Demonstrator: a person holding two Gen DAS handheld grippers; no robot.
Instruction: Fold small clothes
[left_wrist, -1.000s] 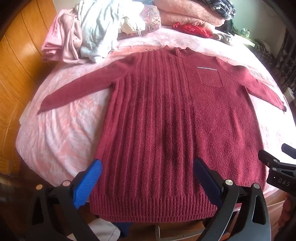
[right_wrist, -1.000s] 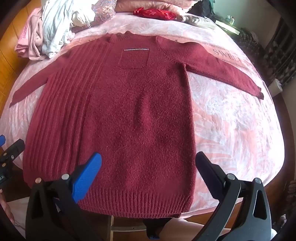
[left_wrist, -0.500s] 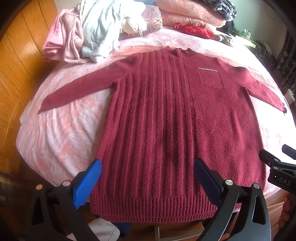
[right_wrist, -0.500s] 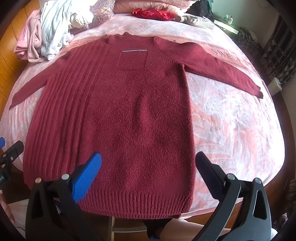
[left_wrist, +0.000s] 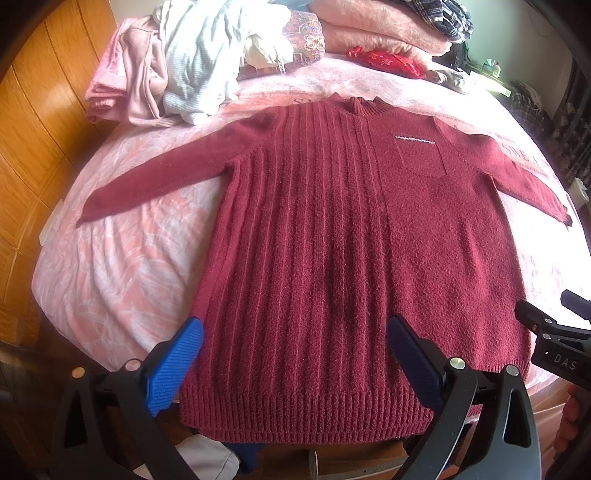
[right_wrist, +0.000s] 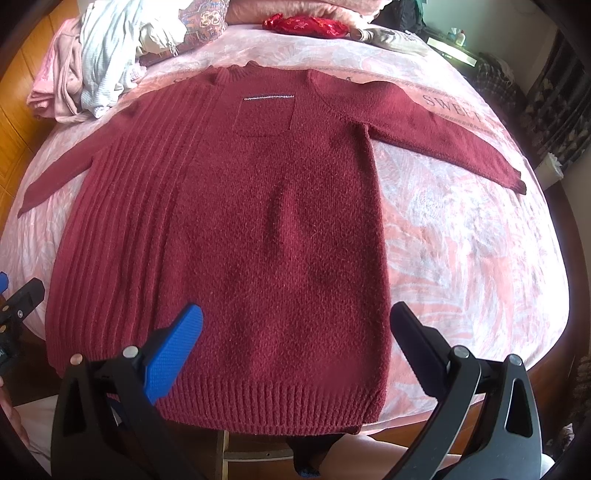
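A maroon sweater (left_wrist: 343, 236) lies flat, sleeves spread, on a pink bedspread (left_wrist: 122, 266), while the left gripper (left_wrist: 295, 350) and right gripper (right_wrist: 295, 347) hover over its near hem, jaws wide apart and empty.

Bright, soft daylight falls from the far right, shadows stay faint, focus is sharp, and fisheye edges bend into dark corners.

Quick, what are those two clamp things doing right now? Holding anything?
Left gripper: open, holding nothing, jaws spread above the hem of the maroon sweater.
Right gripper: open, holding nothing, poised over the same hem.
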